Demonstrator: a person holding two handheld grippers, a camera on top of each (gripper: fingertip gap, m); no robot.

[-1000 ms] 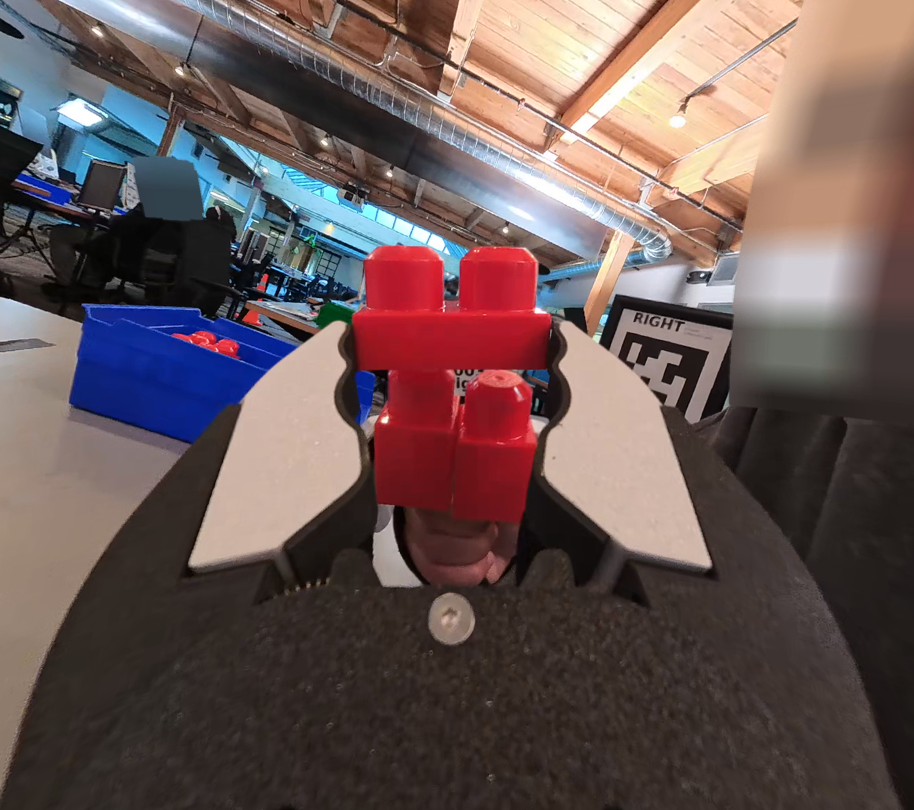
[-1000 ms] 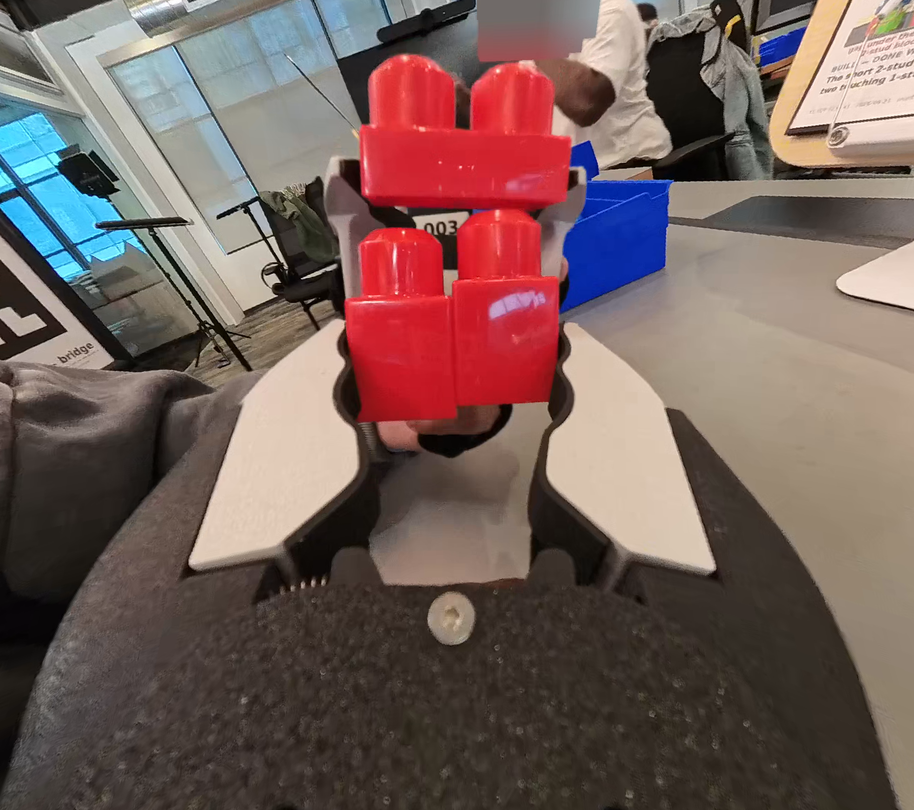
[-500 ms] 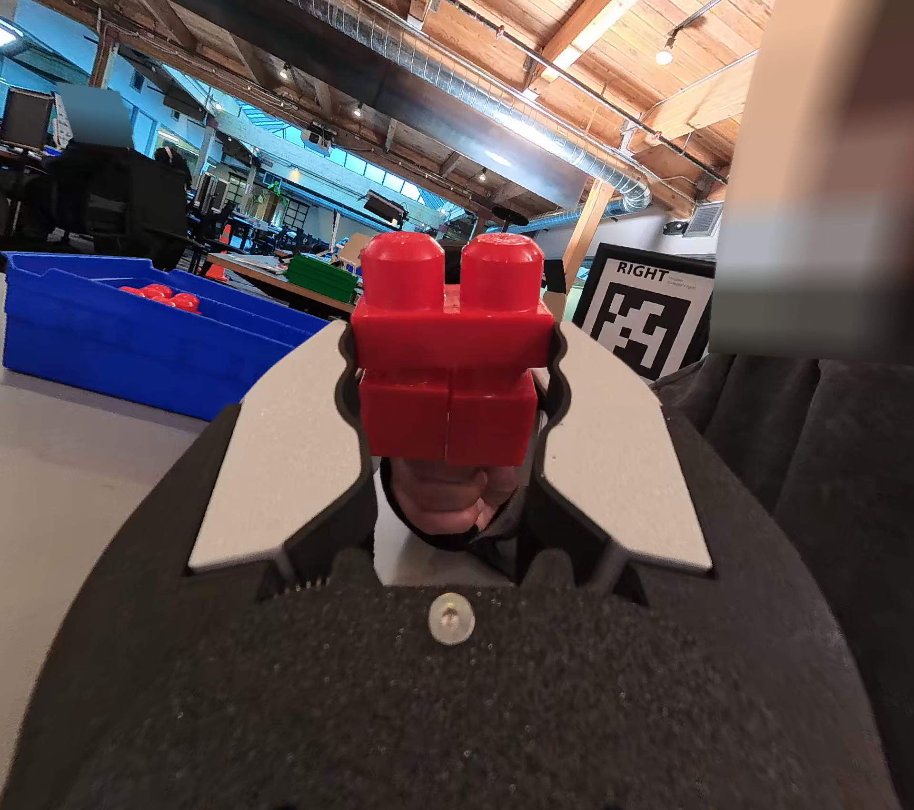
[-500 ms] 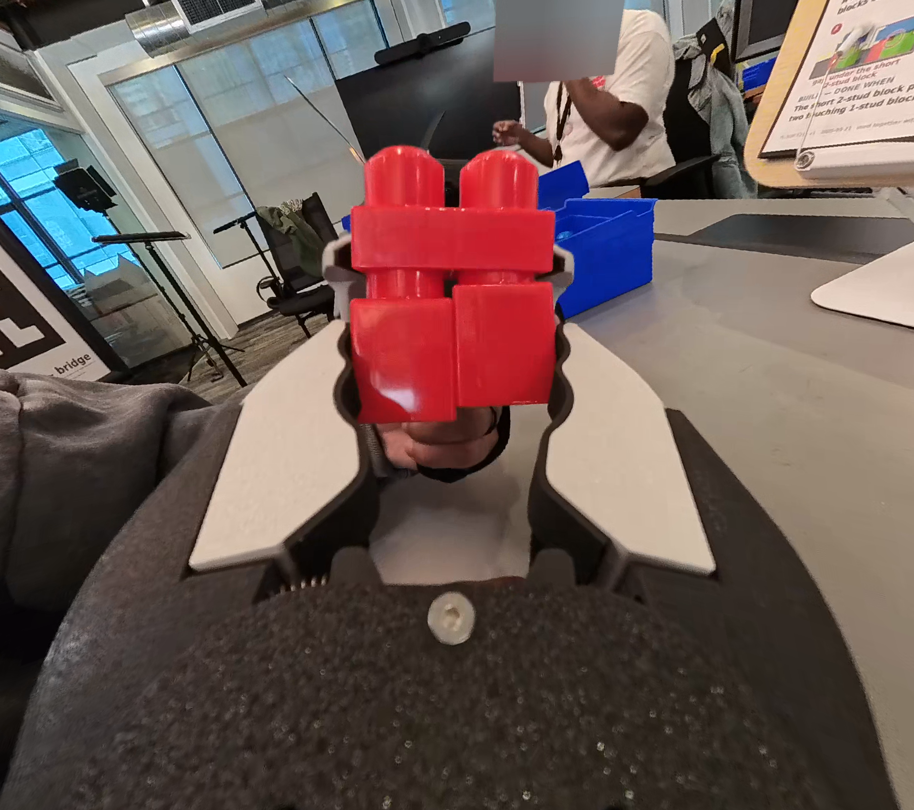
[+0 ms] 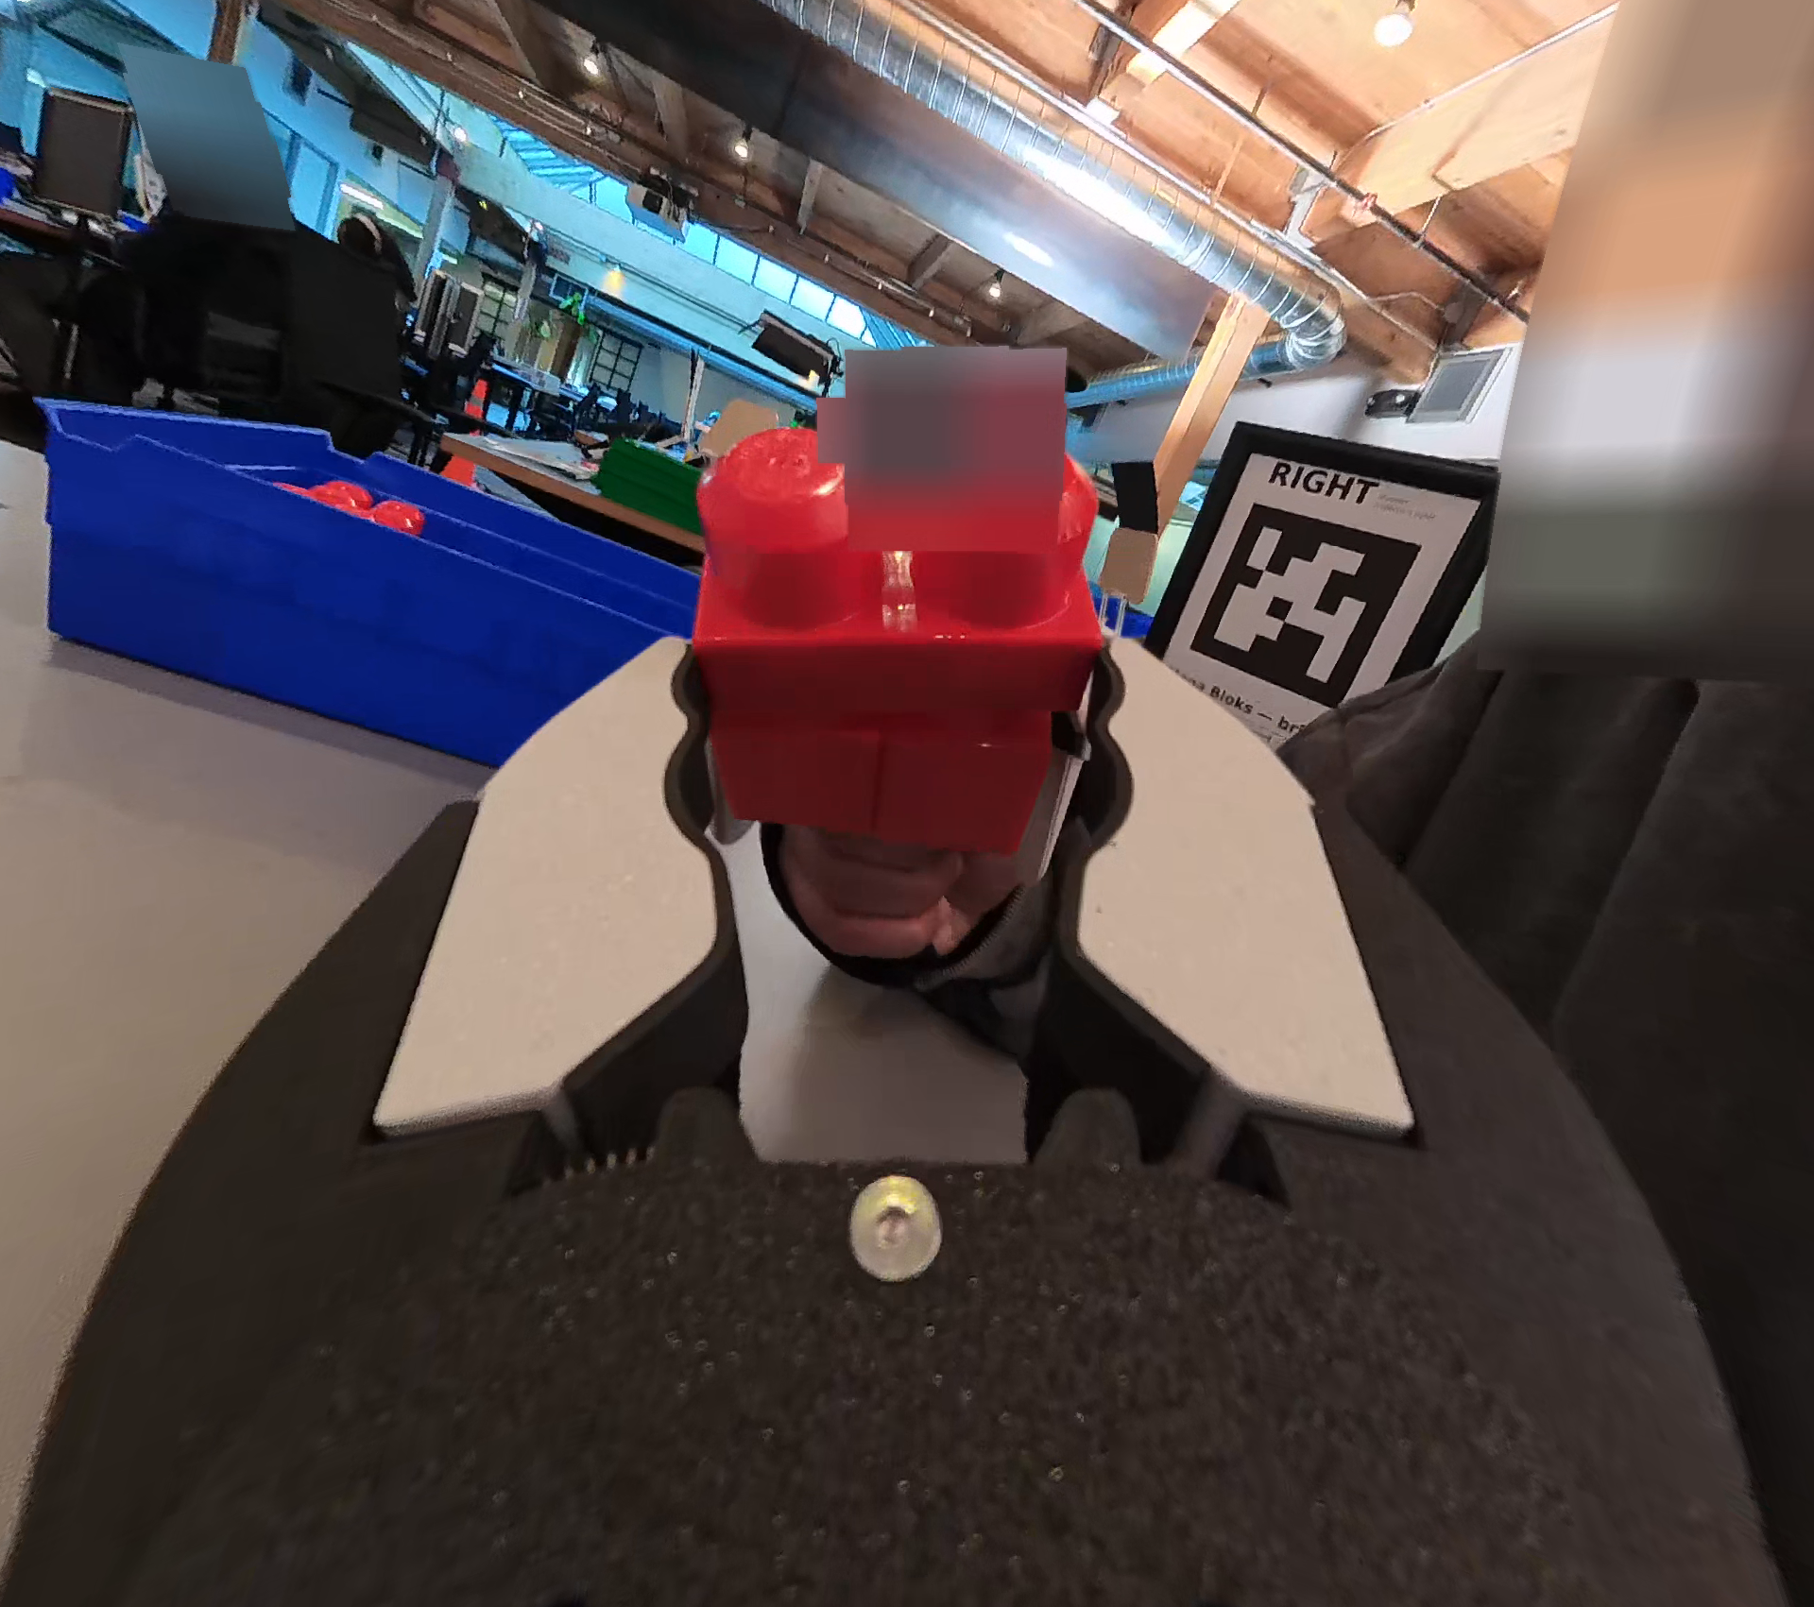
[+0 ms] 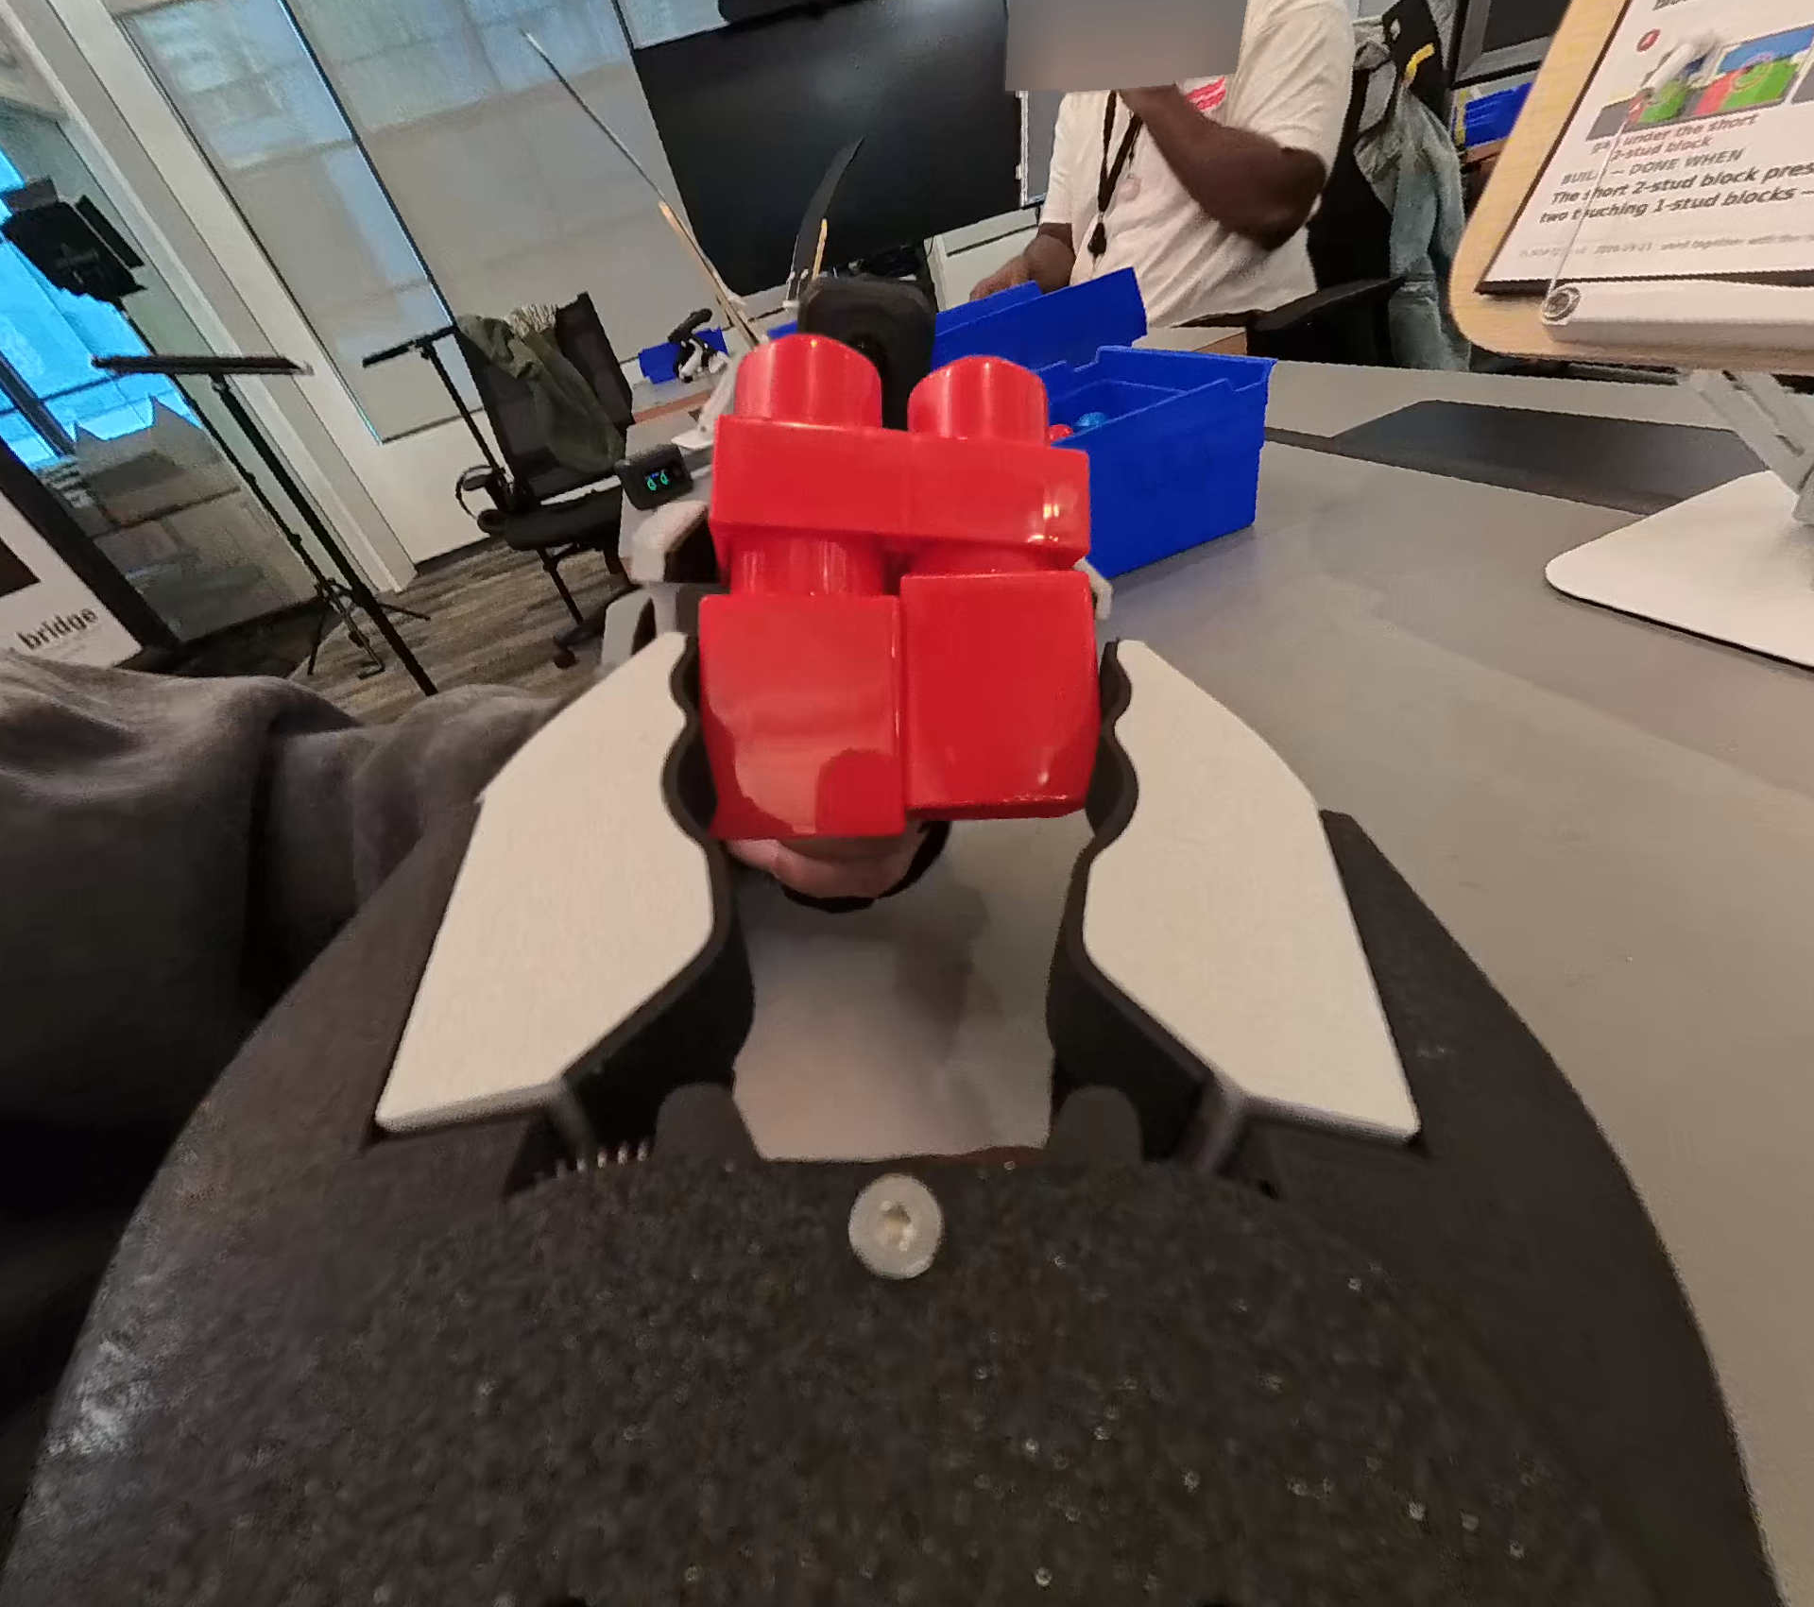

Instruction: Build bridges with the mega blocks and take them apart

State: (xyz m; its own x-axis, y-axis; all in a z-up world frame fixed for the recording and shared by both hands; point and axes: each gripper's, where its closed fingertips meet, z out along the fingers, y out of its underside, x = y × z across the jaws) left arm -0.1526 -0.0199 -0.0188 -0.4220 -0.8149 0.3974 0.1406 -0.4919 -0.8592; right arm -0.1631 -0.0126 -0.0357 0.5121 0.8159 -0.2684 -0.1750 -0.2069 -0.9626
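Gap closed: a second ago the two-stud block [image 6: 898, 485] sat clear above the two single-stud blocks [image 6: 895, 716], their studs fully exposed. Now it's pressed down over them; in the right wrist view only a short stretch of stud shows under it, left side slightly more than right. In the left wrist view the single-stud blocks [image 5: 879, 780] sit flush beneath the two-stud block [image 5: 893, 657], no stud visible. The stack is tipped: top face of the two-stud block now shows in the left view. Blue bin [image 5: 324, 569] swung left, then partway back.
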